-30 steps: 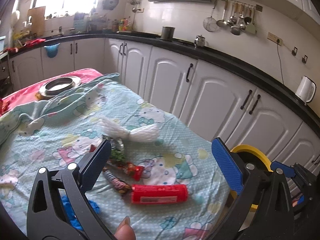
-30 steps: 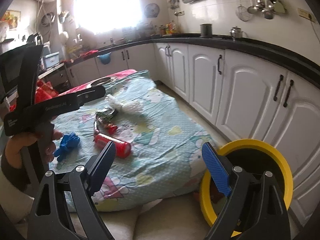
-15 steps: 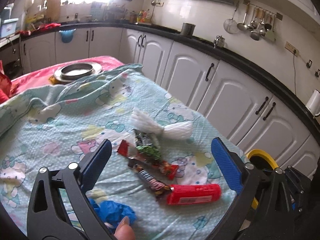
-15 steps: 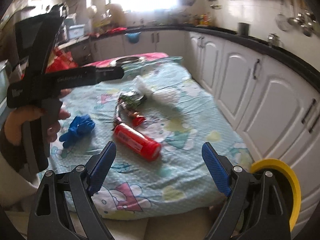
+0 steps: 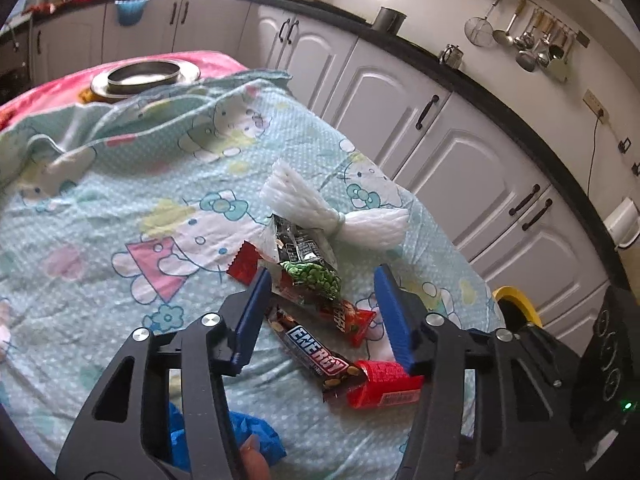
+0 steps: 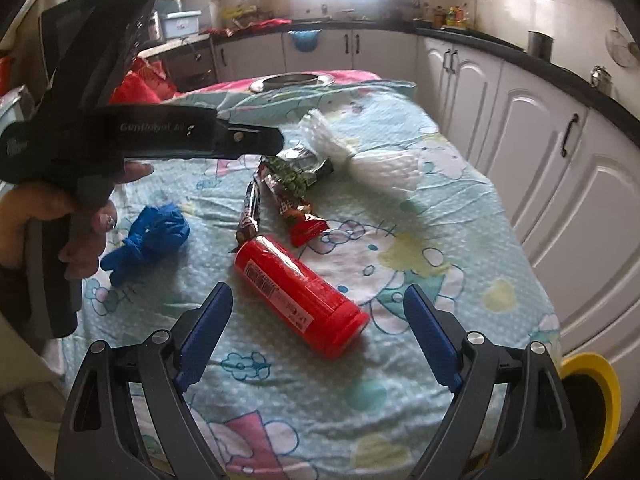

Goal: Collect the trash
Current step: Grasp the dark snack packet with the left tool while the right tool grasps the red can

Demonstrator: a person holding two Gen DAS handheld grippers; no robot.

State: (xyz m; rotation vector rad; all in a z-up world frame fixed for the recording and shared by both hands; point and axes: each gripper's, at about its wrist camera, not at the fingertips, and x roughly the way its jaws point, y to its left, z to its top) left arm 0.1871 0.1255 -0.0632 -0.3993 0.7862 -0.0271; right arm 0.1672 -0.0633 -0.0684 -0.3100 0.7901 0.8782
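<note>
A table draped in a pale green cartoon-print cloth (image 6: 420, 240) is shown. The left gripper (image 5: 320, 308), jaws closing but not yet pressing, is held above a heap of crinkled foil snack wrappers (image 5: 308, 268). The right gripper (image 6: 316, 332), jaws spread wide and empty, is poised over a red cylindrical plastic canister (image 6: 300, 284). A crumpled blue glove (image 6: 148, 236) lies left; a yellow-rimmed bin (image 6: 592, 396) stands near right.

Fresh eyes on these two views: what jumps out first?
The red canister lying on the cartoon-print cloth, just ahead of the open right claw. Behind it sits a clutter of snack wrappers, which the closing left claw straddles, not yet gripping.
</note>
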